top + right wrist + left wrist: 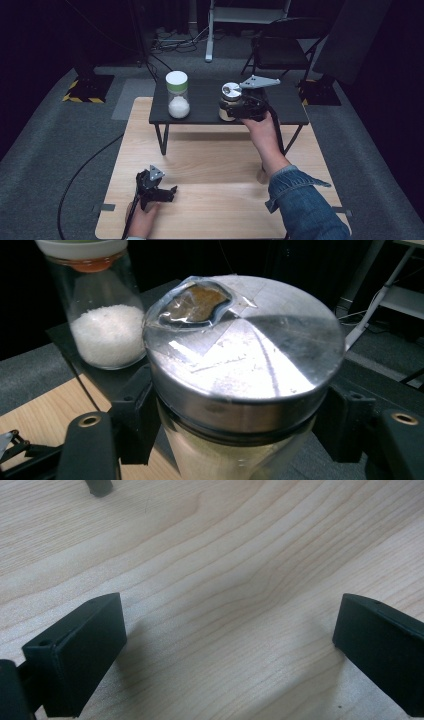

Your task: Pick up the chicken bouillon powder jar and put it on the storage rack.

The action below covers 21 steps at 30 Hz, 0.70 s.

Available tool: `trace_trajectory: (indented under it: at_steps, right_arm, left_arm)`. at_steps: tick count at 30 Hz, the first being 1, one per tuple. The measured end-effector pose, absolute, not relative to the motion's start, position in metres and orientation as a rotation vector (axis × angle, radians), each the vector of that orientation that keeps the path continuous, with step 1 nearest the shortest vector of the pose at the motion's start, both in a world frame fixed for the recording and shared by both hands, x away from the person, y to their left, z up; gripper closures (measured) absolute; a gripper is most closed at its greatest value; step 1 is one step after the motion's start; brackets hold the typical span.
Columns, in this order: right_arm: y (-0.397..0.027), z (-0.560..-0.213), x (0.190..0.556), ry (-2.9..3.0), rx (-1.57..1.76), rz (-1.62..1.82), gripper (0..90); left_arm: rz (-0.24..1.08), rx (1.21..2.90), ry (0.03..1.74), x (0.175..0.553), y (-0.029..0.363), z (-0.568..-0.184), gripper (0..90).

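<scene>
jar orientation: metal-lidded jar point(228, 101) stood upright, long axis vertical, lid facing up; right gripper view showed the lid point(245, 347) from just above, a taped-on brownish patch at its upper left.
jar place: right of centre in the high view, at the front edge of the small black table point(200, 107); whether it rested on the table or hung just above, couldn't tell.
jar contents: pale, blurred stuff below the lid, kind unclear.
second jar: glass jar with white lid point(177, 95) upright on the black table, left of the first, well apart; white grains filled roughly the bottom third.
right gripper point(240, 106): jaws pinched the metal-lidded jar from both sides just under the lid rim.
right arm: denim sleeve point(300, 200) entered lower right, forearm stretched up-frame, hand point(262, 127) behind the gripper.
left gripper point(155, 187): lower left, low over the wooden board point(225, 200), jaws spread wide, nothing between them.
left hand point(142, 217): at the bottom edge, gripping the handle.
</scene>
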State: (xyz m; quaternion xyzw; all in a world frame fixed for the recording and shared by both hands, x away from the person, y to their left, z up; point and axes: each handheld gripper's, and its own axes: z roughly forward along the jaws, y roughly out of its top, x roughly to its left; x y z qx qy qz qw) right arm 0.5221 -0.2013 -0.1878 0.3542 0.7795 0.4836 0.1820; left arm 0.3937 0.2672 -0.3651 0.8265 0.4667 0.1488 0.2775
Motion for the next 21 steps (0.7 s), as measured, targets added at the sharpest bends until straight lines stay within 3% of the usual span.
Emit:
trace_trajectory:
  at_steps: [17,20,21]
  right_arm:
    - [-0.202,-0.203,0.543,2.206,1.049,1.405,30.0]
    - [-0.205,-0.204,0.544,2.213,1.053,1.421,25.6]
    - [-0.206,-0.205,0.542,2.202,1.067,1.431,18.4]
  left_arm:
    - [0.400,2.218,1.253,0.394,0.267,-0.365,0.6]
    - [0.400,2.219,1.253,0.394,0.267,-0.365,0.6]
    - [0.401,2.220,1.251,0.394,0.267,-0.365,0.5]
